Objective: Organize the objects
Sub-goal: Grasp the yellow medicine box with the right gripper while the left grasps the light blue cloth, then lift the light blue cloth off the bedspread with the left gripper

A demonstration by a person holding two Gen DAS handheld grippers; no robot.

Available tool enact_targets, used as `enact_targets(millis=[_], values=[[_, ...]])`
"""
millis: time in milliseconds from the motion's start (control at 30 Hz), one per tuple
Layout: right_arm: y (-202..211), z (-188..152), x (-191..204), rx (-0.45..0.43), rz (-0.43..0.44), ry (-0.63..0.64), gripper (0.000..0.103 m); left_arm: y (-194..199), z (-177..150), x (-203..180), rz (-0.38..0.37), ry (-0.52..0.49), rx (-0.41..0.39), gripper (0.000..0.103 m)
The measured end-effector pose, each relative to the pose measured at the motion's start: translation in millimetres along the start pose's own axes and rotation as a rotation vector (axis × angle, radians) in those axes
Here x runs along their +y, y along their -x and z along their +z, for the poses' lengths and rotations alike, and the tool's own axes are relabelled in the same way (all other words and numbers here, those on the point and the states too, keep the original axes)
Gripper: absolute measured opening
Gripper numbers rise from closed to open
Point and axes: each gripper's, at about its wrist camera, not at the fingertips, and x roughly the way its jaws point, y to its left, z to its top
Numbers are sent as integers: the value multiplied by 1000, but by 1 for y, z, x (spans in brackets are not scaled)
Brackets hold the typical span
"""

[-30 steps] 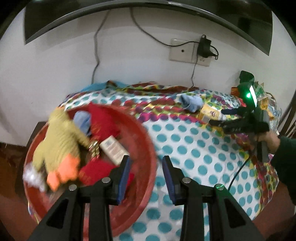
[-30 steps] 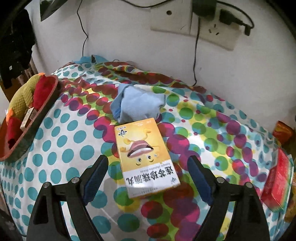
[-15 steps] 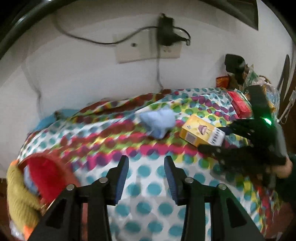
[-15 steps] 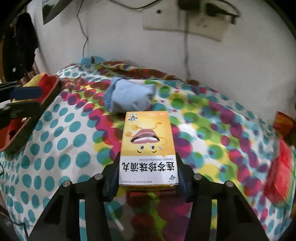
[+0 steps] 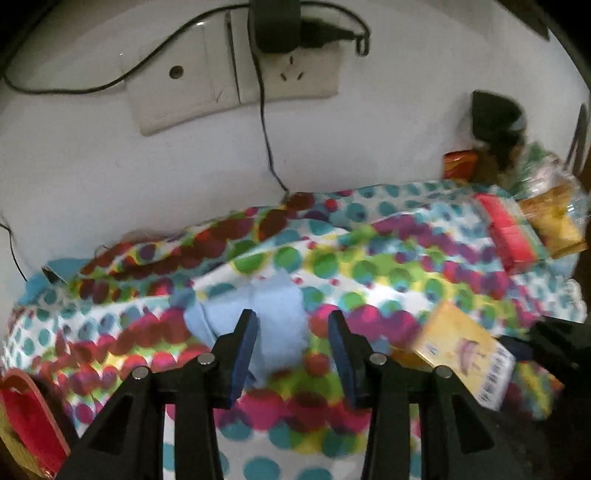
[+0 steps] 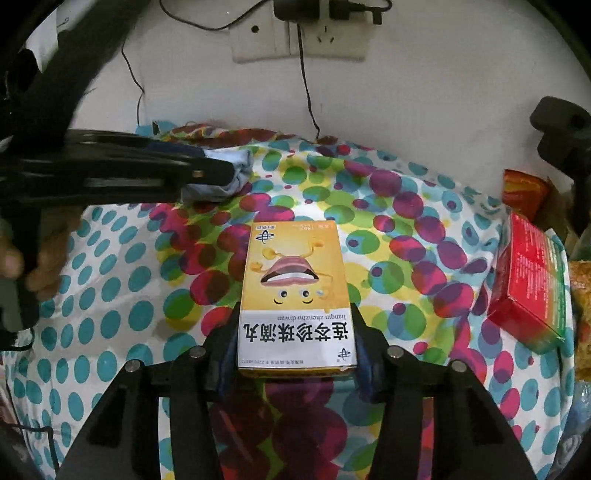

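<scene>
My right gripper (image 6: pixel 295 339) is shut on a yellow medicine box (image 6: pixel 295 295) with a cartoon face, holding it by its near end just above the polka-dot cloth (image 6: pixel 110 295). The box also shows in the left wrist view (image 5: pixel 461 350) at the right. My left gripper (image 5: pixel 291 332) is open, its fingertips on either side of a crumpled light-blue cloth (image 5: pixel 269 317). In the right wrist view the left gripper (image 6: pixel 207 166) reaches in from the left over that blue cloth (image 6: pixel 232 177). The red basket's rim (image 5: pixel 26 417) shows at the lower left.
A red box (image 6: pixel 532 288) lies at the table's right edge, also in the left wrist view (image 5: pixel 513 232). Snack packets (image 5: pixel 554 221) crowd the right corner. A wall socket with a plugged charger (image 5: pixel 280 29) and hanging cables are behind the table.
My right gripper closed on the yellow box and lifted it slightly. My left gripper swung away from the red basket, rightward and forward, until it straddled the blue cloth.
</scene>
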Motion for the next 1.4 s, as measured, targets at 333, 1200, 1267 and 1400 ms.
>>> enact_targets(millis=[333, 1200, 1267, 1400], values=[[-1, -2, 5, 10, -39, 31, 50, -21, -5, 13, 29, 15, -57, 41], [-2, -3, 0, 9, -38, 27, 50, -33, -11, -7, 168, -122, -69, 45], [-2, -3, 1, 9, -36, 25, 50, -31, -11, -4, 145, -105, -79, 43], [-2, -3, 3, 8, -42, 25, 49, -22, -11, 6, 93, -50, -103, 33]])
